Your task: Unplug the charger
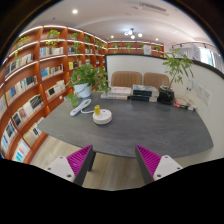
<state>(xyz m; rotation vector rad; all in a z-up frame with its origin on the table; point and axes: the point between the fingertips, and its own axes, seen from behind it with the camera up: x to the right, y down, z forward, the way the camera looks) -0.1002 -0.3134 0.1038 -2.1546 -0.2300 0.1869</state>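
My gripper (114, 162) is open, its two magenta pads (81, 160) wide apart with nothing between them, only wooden floor below. No charger, plug or socket shows in the gripper view. The fingers point across a room, well above the floor.
A grey carpet (140, 125) lies ahead with a small round white table (102, 116) on it. Long wooden bookshelves (35, 85) line the left wall. A potted plant (88, 78) stands by them. A sofa (140, 84) and another tall plant (178, 70) are at the far wall.
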